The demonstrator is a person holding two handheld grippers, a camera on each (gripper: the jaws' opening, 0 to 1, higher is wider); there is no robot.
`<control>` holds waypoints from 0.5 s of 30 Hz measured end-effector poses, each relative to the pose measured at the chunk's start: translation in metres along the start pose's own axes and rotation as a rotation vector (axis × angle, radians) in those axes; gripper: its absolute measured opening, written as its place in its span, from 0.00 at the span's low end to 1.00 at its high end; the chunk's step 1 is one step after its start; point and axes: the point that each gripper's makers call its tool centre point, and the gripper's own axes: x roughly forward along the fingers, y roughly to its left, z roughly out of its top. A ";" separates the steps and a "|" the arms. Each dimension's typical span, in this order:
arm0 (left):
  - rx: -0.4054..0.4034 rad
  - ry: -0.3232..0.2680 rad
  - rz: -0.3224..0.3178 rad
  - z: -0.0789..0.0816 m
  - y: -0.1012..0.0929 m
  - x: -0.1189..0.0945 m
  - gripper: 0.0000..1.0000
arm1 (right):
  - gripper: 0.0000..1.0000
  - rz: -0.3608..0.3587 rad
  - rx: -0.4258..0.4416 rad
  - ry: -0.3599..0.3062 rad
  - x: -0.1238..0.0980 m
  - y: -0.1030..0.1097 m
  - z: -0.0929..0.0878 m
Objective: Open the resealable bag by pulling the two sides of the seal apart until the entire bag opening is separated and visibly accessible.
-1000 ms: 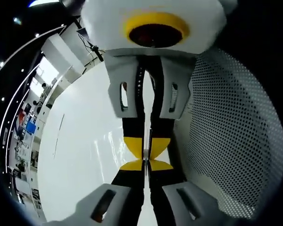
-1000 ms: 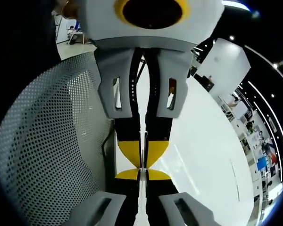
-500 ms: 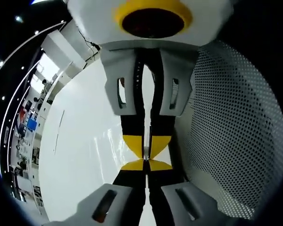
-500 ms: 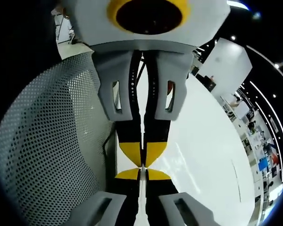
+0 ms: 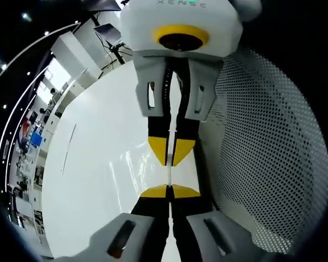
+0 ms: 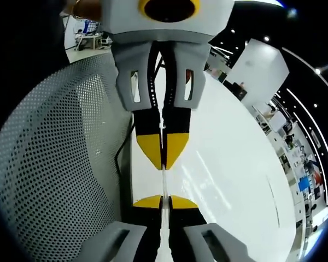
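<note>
The resealable bag is clear plastic and shows edge-on as a thin glinting film (image 5: pixel 168 176) stretched between the two grippers' yellow tips. My left gripper (image 5: pixel 168 191) rises from the bottom of the left gripper view, shut on one side of the bag's top. Facing it from above, my right gripper (image 5: pixel 169 159) is shut on the other side. In the right gripper view the same holds: the right gripper (image 6: pixel 163 201) is at the bottom, the left gripper (image 6: pixel 164 164) opposite, and the film (image 6: pixel 164 184) runs between them. The bag's opening itself is hard to make out.
A glossy white table (image 5: pixel 98 180) (image 6: pixel 229 180) lies under the grippers. A grey perforated mesh surface (image 5: pixel 262 153) (image 6: pixel 54 164) stands close on one side, with a black cable (image 6: pixel 120 158) along its edge. A room with shelves (image 5: pixel 33 147) shows far off.
The two grippers have drawn apart: their yellow tips touched before, and now a gap spans between them with the bag film stretched across it.
</note>
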 end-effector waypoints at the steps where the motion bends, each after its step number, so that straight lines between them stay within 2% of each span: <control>1: -0.011 -0.006 0.000 -0.001 0.001 0.000 0.00 | 0.00 -0.002 0.003 -0.001 0.000 0.000 0.001; 5: 0.001 -0.021 0.013 -0.001 0.002 0.000 0.00 | 0.00 -0.004 -0.002 0.004 0.001 -0.001 0.001; 9: 0.040 -0.005 0.020 -0.001 0.000 0.003 0.00 | 0.00 -0.005 -0.003 0.008 0.002 -0.002 0.002; 13: 0.024 -0.031 0.010 0.008 0.000 0.006 0.06 | 0.00 -0.002 -0.004 -0.004 0.002 -0.001 0.006; 15: 0.026 -0.035 0.006 0.013 -0.001 0.008 0.05 | 0.00 -0.003 -0.009 -0.006 0.003 -0.001 0.009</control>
